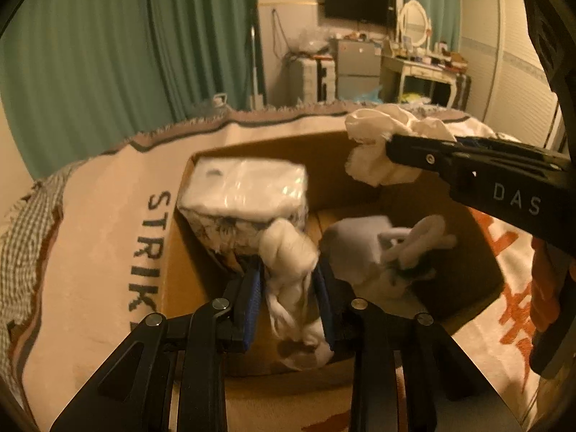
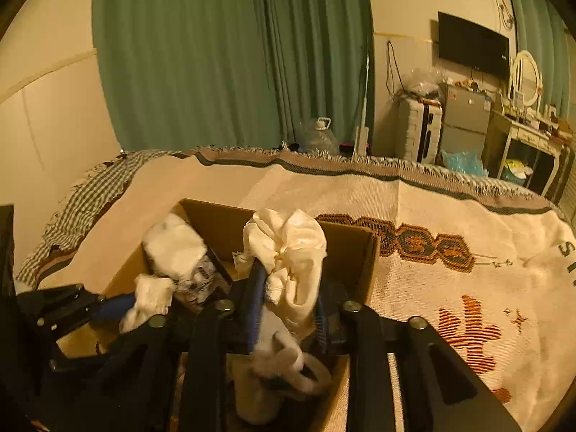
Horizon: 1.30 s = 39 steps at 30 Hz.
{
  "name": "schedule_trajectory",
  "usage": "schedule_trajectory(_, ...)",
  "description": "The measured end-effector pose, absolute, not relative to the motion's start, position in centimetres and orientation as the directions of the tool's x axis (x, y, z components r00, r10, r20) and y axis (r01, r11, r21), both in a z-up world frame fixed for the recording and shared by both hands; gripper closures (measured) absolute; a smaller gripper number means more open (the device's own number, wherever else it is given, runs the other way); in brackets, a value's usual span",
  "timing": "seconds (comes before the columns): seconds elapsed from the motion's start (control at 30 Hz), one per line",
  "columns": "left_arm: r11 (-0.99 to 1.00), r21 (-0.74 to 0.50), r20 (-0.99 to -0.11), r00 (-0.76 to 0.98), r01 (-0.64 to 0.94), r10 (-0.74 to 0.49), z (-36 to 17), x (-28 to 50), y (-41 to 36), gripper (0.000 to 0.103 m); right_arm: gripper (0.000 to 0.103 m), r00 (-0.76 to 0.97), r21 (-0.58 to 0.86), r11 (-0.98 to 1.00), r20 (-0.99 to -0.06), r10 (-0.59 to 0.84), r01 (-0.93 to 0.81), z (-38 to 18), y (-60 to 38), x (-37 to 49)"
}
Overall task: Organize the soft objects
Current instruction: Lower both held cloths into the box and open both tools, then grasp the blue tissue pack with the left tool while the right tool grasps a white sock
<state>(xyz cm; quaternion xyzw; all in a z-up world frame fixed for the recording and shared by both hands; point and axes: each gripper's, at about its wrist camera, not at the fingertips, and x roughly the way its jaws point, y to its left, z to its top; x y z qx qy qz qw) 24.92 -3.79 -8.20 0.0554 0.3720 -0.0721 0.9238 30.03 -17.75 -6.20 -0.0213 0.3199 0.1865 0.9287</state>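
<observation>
Two soft items already lay in the cardboard box (image 1: 273,144): a wrapped tissue pack (image 1: 244,194) and a white pouch (image 1: 363,252). Left gripper (image 1: 288,288) clamped a white cloth (image 1: 288,252) and right gripper (image 2: 288,298) a cream cloth (image 2: 288,241), both above the box, apparently unplaced.

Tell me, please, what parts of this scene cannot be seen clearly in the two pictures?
- Box floor: in the left wrist view, the cardboard box bottom is mostly covered by the tissue pack and white items.
- Lower end of the white cloth in the left gripper: blurred.
- Cream cloth in the right gripper: its lower part is hidden by the jaws in the right wrist view.
- Blanket lettering: cut off by the edge.
- Dresser items: too small.
</observation>
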Motion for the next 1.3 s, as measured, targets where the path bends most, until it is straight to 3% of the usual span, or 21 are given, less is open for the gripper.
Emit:
schedule_trajectory(0.07, 0.986, 0.071, -0.696, 0.715, 0.153, -0.061, -8.5, 25.0, -3.7, 0.073, 0.049, 0.730, 0.079, 0.934, -0.603, 0.323, -0.348, -6.4, -17.7, 30.3)
schedule_trajectory(0.13, 0.988, 0.082, -0.688, 0.725, 0.132, -0.039, -8.3, 24.7, -3.5, 0.070, 0.041, 0.738, 0.081, 0.938, -0.596, 0.317, -0.337, -6.3, -17.9, 30.0)
schedule_trajectory(0.17, 0.989, 0.074, -0.686, 0.726, 0.127, -0.042, -8.1, 24.4, -3.3, 0.064, 0.041, 0.743, 0.081, 0.940, -0.592, 0.313, -0.332, -6.1, -18.1, 29.8)
schedule_trajectory(0.23, 0.992, 0.065, -0.664, 0.747, 0.106, -0.037, -7.1, 23.4, -2.9, 0.041, 0.040, 0.750, 0.079, 0.942, -0.585, 0.308, -0.325, -5.3, -18.3, 29.3)
schedule_trajectory(0.57, 0.990, 0.128, -0.457, 0.889, 0.058, 0.007, 4.2, 15.6, -2.1, 0.037, 0.026, 0.842, 0.008, 0.956, -0.471, 0.261, -0.292, 4.3, -20.2, 20.6)
schedule_trajectory(0.63, 0.991, 0.129, -0.401, 0.916, 0.046, 0.009, 6.6, 13.3, -1.9, 0.016, 0.026, 0.863, -0.010, 0.958, -0.435, 0.255, -0.288, 6.9, -20.3, 18.0)
schedule_trajectory(0.67, 0.991, 0.127, -0.370, 0.929, 0.041, 0.009, 7.5, 12.3, -1.6, 0.014, 0.024, 0.870, -0.014, 0.957, -0.420, 0.257, -0.289, 7.9, -20.4, 16.8)
schedule_trajectory(0.9, 0.991, 0.137, -0.231, 0.973, 0.007, 0.025, 12.3, 4.8, -0.3, 0.012, 0.014, 0.893, -0.054, 0.951, -0.365, 0.265, -0.304, 12.7, -19.9, 8.5)
schedule_trajectory(1.1, 0.990, 0.139, -0.254, 0.965, -0.035, 0.069, 10.6, 2.5, 0.7, 0.012, 0.011, 0.884, -0.090, 0.939, -0.378, 0.276, -0.332, 12.0, -19.4, 3.2)
schedule_trajectory(1.3, 0.997, 0.082, -0.384, 0.922, -0.012, 0.042, 4.7, 3.0, 1.7, 0.012, 0.011, 0.831, -0.061, 0.928, -0.470, 0.297, -0.367, 6.2, -18.4, 2.9)
